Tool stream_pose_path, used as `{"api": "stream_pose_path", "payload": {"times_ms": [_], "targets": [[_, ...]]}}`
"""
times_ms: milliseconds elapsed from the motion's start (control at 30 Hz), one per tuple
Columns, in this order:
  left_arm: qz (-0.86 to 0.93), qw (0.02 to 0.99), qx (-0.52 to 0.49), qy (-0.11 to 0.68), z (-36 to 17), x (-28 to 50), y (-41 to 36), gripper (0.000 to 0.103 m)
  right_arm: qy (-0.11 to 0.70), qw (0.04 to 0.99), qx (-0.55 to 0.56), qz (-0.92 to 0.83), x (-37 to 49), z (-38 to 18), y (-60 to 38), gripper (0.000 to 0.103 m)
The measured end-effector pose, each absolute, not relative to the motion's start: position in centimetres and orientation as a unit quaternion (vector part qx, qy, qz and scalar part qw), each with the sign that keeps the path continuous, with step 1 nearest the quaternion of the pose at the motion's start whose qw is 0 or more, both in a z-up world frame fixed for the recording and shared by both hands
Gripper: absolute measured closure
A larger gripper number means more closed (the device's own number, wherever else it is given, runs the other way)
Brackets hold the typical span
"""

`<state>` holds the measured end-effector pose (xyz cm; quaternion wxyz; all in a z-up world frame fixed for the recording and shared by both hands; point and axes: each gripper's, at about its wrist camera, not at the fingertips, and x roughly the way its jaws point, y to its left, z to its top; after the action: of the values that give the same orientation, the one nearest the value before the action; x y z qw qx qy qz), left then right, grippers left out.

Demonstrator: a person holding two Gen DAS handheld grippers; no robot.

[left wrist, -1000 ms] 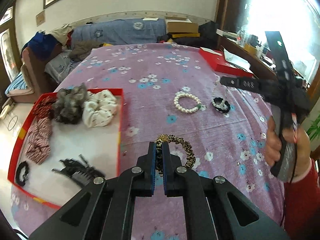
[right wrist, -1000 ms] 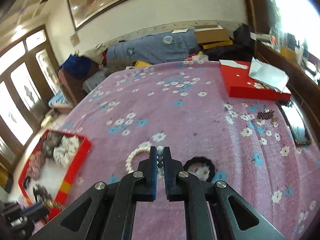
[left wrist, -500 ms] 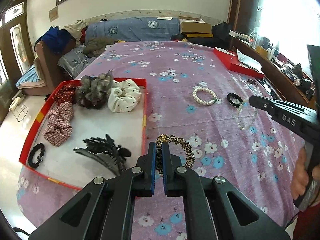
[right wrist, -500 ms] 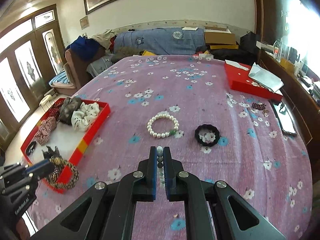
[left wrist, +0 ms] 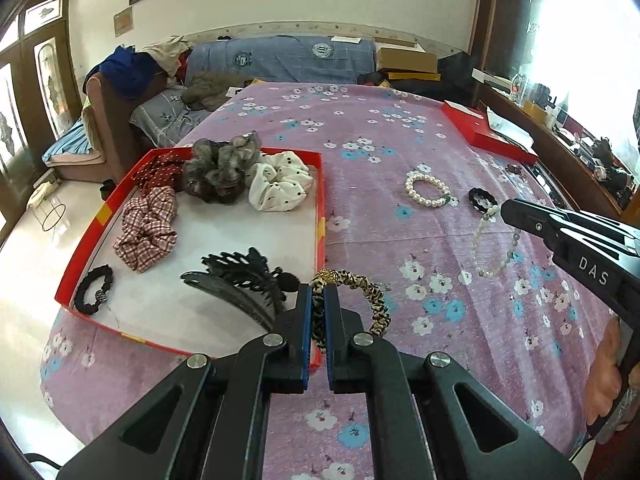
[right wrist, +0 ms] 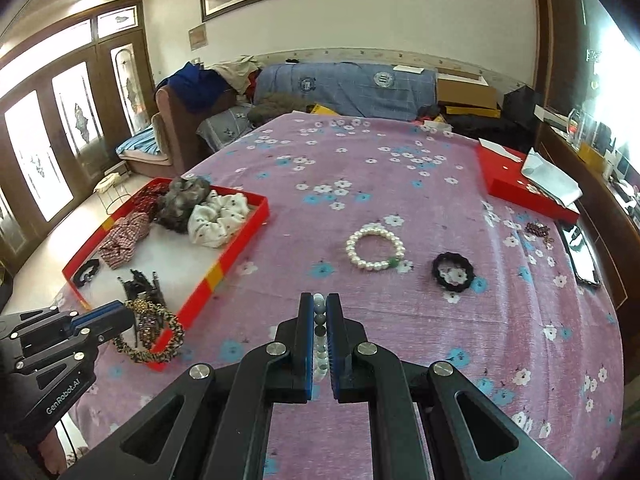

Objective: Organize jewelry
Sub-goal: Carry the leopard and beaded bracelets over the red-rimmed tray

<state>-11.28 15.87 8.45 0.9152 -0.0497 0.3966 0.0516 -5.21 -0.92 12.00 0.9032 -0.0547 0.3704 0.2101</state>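
Observation:
My left gripper is shut on a leopard-print hair band, held above the near right corner of the red tray. The right wrist view shows the same gripper and band at lower left. My right gripper is shut on a pale bead bracelet. In the left wrist view that bracelet dangles from its tip over the purple flowered cloth. A white pearl bracelet and a black bracelet lie on the cloth beyond.
The tray holds several scrunchies, a black hair claw and a black hair tie. At the far right lie a red box with paper on it, a phone and small dark beads. A sofa stands behind the table.
The left gripper carried the leopard band leftward to the tray's corner. The right gripper drew back from the pearl and black bracelets with the bead bracelet, which now hangs in the air.

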Motion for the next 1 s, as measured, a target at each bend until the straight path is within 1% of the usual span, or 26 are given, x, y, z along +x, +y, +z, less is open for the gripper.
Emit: {"api": "stream_pose_path", "payload": {"times_ms": [1000], "targets": [[0.112, 0.908, -0.115, 0.386, 7.8, -15.7, 25.0, 0.098, 0.358, 0.881, -0.121, 0.285, -7.9, 12.4, 11.2, 0.096]]}}
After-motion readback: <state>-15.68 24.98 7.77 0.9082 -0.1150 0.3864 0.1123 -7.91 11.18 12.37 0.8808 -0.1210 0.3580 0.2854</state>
